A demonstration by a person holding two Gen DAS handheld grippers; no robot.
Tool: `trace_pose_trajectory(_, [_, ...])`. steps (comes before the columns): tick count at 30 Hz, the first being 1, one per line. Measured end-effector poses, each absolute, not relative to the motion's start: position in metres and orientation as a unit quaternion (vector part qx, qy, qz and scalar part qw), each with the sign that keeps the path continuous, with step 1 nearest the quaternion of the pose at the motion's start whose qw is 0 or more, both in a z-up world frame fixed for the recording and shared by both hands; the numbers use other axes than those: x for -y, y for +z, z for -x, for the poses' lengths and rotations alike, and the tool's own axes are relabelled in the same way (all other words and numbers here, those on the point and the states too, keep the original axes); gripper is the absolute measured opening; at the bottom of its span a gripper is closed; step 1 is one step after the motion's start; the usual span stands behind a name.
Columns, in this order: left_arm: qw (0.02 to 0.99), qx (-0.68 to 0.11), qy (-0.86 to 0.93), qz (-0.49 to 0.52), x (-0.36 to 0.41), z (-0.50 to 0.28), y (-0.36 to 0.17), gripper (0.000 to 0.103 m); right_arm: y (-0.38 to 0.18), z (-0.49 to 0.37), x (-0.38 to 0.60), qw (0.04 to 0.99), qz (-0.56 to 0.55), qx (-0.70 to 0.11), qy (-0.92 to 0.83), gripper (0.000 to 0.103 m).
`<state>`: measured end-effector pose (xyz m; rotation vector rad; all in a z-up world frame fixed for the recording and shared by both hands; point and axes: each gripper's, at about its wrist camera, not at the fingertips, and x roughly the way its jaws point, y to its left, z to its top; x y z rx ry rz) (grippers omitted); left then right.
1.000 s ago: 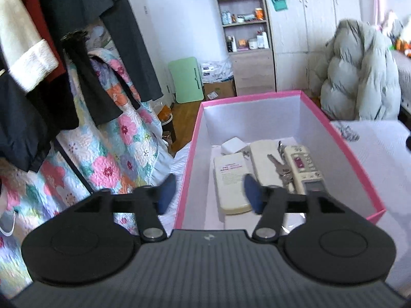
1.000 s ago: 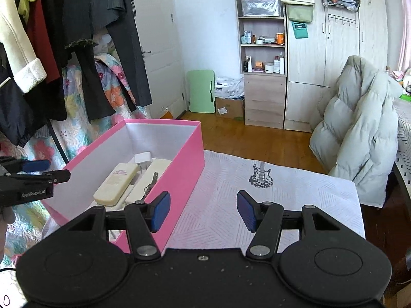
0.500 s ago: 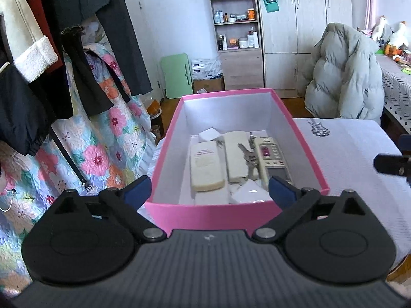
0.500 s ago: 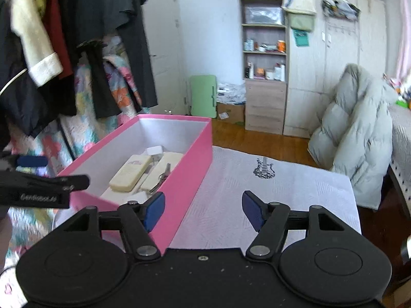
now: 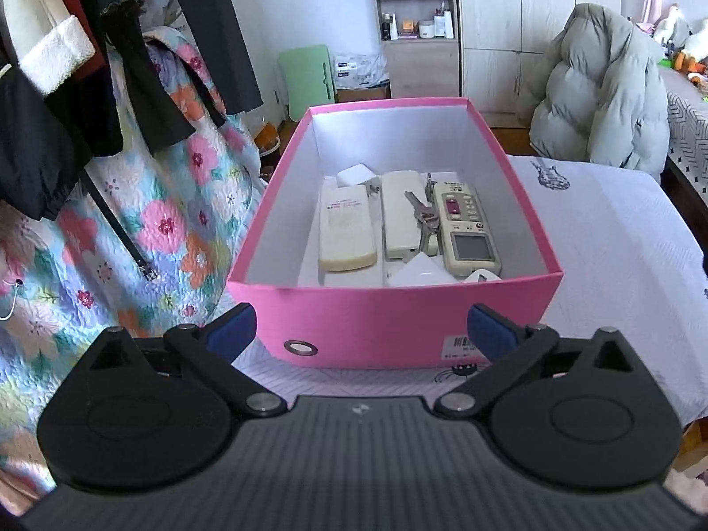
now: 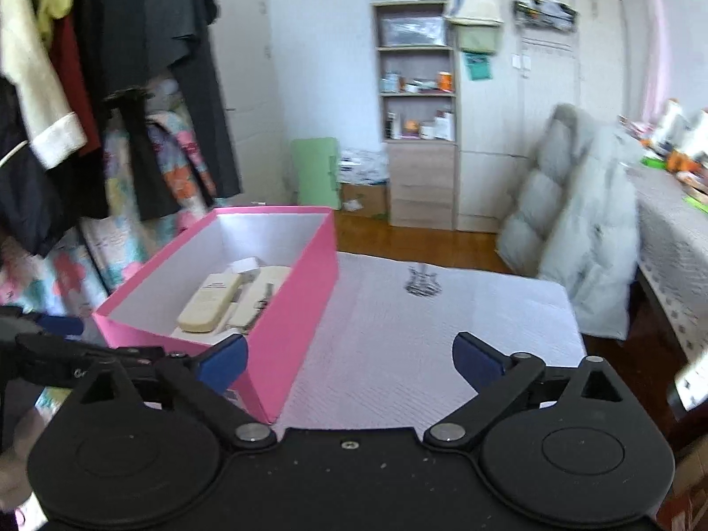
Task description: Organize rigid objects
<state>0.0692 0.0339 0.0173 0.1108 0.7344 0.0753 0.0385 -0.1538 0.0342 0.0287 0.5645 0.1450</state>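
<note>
Since the earlier frame: both tools drawn back from the pink box [image 5: 398, 323]; jaws have just been opening. Left tool [image 5: 360, 332] and right tool [image 6: 349, 356]: spread, nothing held. Box: on the surface [image 6: 420, 345], remotes and keys inside. Judged stiff, light; best gripped by its side walls.

— Saw the right gripper [image 6: 349, 356] with blue pads spread wide, just opened, nothing between?
— Yes. Hung over the white cloth [image 6: 420, 332], beside the pink box [image 6: 287, 314].
— Inside?
— Cream remotes [image 6: 210, 303] lying flat. Noticed the left gripper [image 6: 66, 340] at the left edge.
</note>
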Motion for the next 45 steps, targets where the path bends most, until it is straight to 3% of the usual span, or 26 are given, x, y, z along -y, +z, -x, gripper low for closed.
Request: trace_pose_trajectory(45, [0.938,-0.330,0.061,-0.085,-0.031,-0.045,0.018,0.103,0.024,-0.026,0.159,0.952,-0.027,-0.306,0.003,0.101])
